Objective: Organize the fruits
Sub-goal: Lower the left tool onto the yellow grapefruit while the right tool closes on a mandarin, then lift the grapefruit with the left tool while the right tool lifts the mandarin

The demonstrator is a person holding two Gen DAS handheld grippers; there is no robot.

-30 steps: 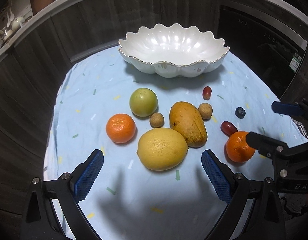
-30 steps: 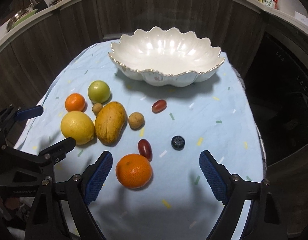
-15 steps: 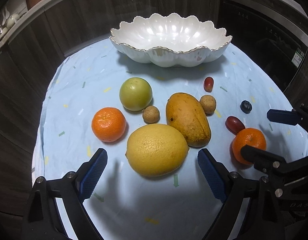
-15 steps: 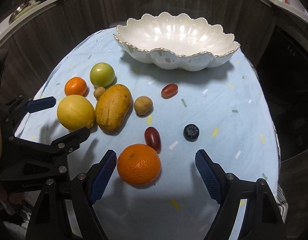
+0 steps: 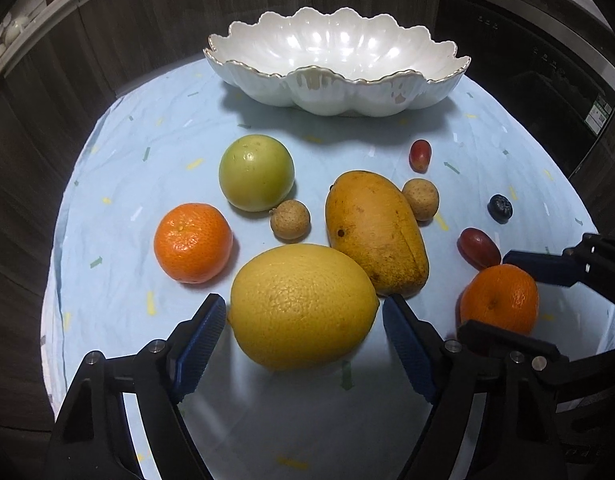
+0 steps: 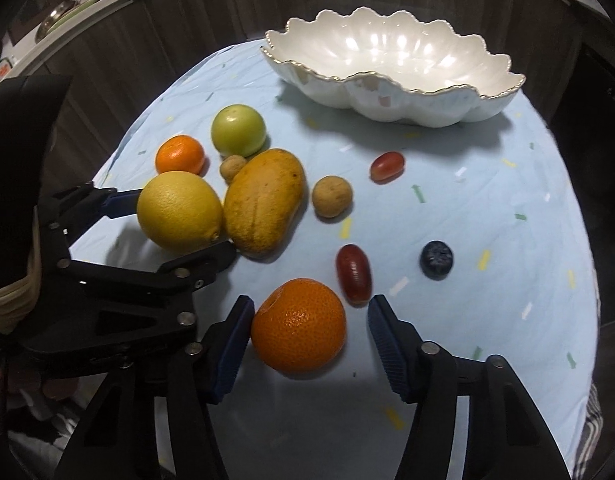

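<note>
A large yellow citrus [image 5: 303, 304] lies on the pale blue cloth [image 5: 119, 184] between the blue pads of my left gripper [image 5: 303, 309]. Its jaws are closing and the pads stand just off the fruit's sides. My right gripper [image 6: 311, 305] straddles a small orange [image 6: 298, 325]; its jaws are closing too, with a gap left at the right pad [image 6: 387, 340]. A mango [image 5: 373, 232], a green round fruit [image 5: 256, 172], a second orange [image 5: 192, 242], two brown longans [image 5: 289, 219], two red grapes [image 6: 353, 274] and a blueberry [image 6: 436, 259] lie around. The white scalloped bowl [image 5: 267, 80] stands empty behind.
The cloth-covered round table ends in dark wood cabinet fronts [image 5: 67, 80] on the far and left sides. A dark appliance front [image 5: 527, 64] is at the far right. Open cloth lies between the fruit and the bowl.
Both grippers came down and closer to the table. The left jaws narrowed around the yellow citrus, and the right jaws narrowed around the small orange. No fruit has moved.
</note>
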